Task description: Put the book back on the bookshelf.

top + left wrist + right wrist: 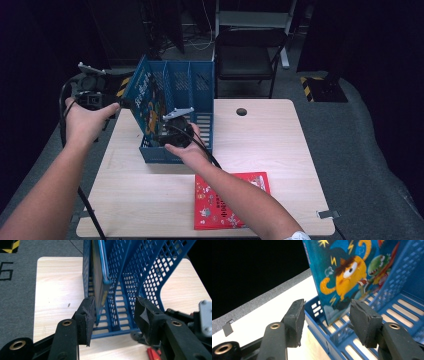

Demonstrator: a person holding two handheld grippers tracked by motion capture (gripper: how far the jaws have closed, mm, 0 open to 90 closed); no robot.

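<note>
Blue picture book stands tilted in the leftmost slot of a blue mesh file rack on a light wooden table, seen from the high view. The left hand-held gripper reaches the book's upper corner from the left; the right hand-held gripper sits low at the rack's front. A red book lies flat near the table's front edge. In the left gripper view, the jaws are spread apart around the book's thin edge and a rack divider. In the right gripper view, the jaws are released, framing the book's lower corner inside the rack.
</note>
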